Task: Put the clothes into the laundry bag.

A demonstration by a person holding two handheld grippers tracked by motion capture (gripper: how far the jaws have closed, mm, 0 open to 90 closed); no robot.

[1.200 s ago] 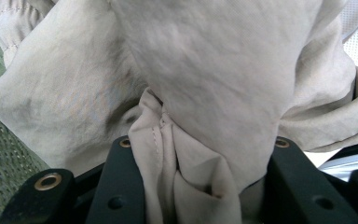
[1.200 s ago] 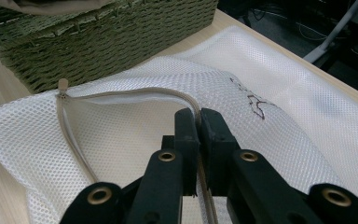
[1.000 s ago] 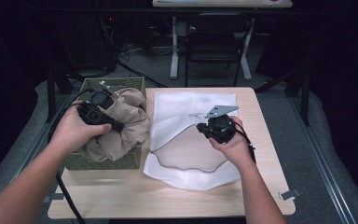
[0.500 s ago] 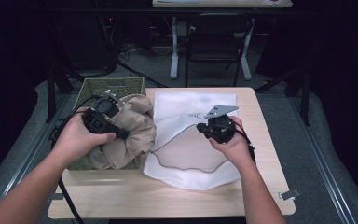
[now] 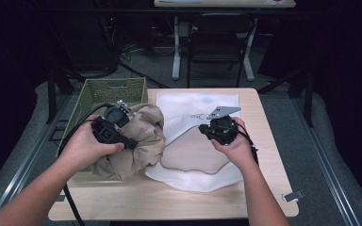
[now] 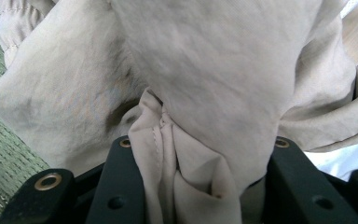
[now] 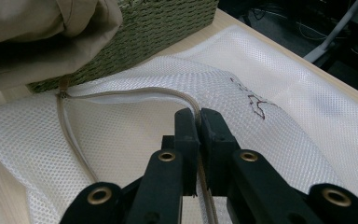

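Between the green woven basket (image 5: 104,89) and the white mesh laundry bag (image 5: 188,141), the left gripper (image 5: 128,142) pinches the crumpled beige garment (image 5: 136,146), not yet bagged, while the right gripper (image 5: 206,132) clamps the bag's opening edge.

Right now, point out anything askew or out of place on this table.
The beige garment is bunched and draped over the green basket rim, clamped by the left gripper. The white mesh bag lies flat, its opening edge pinched by the right gripper.
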